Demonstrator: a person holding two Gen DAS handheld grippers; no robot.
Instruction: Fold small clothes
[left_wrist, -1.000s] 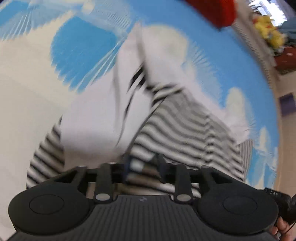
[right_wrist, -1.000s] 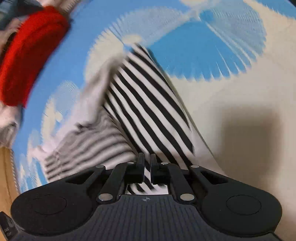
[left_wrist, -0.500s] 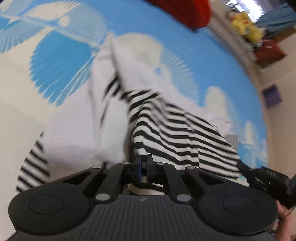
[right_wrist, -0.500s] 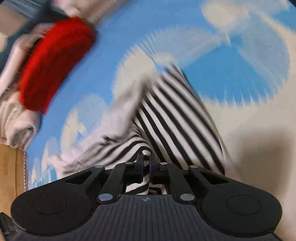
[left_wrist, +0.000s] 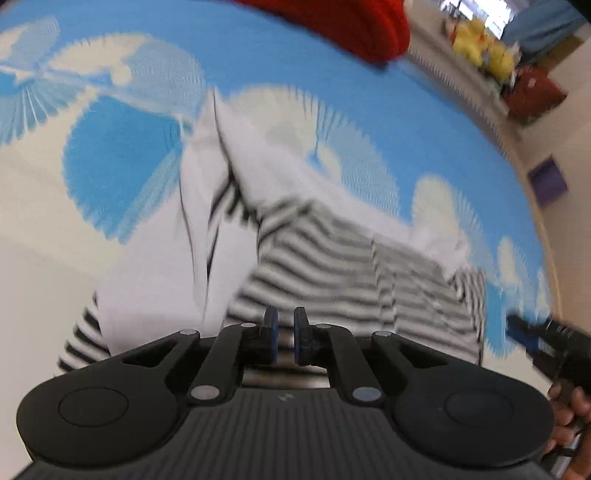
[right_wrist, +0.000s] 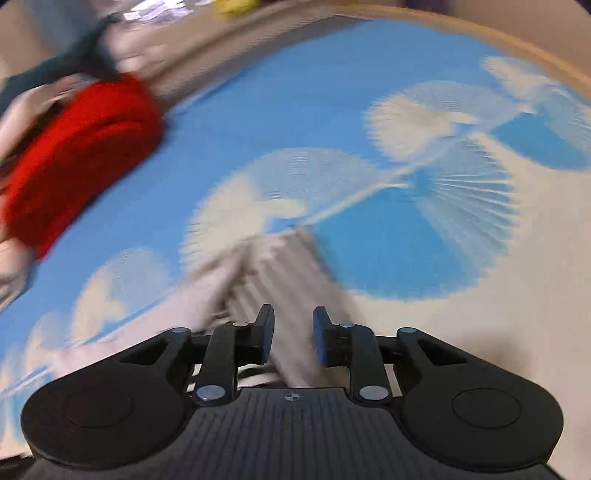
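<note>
A black-and-white striped garment (left_wrist: 332, 266) with white parts lies partly folded on a blue and cream patterned mat (left_wrist: 295, 74). My left gripper (left_wrist: 285, 338) hovers at its near edge with the jaws slightly apart and nothing between them. My right gripper (right_wrist: 293, 339) is open above the same garment (right_wrist: 280, 266), which is blurred there. The right gripper also shows at the right edge of the left wrist view (left_wrist: 546, 336).
A red knit item (left_wrist: 343, 26) lies at the far edge of the mat; it also shows in the right wrist view (right_wrist: 74, 155). Yellow toys (left_wrist: 480, 48) and a red box (left_wrist: 532, 92) stand beyond the mat. Pale cloth (right_wrist: 11, 273) lies at the left.
Both grippers were shut on the striped garment half a second ago. Both have opened and let it go, and the garment has dropped flatter onto the mat. The right gripper has drawn back.
</note>
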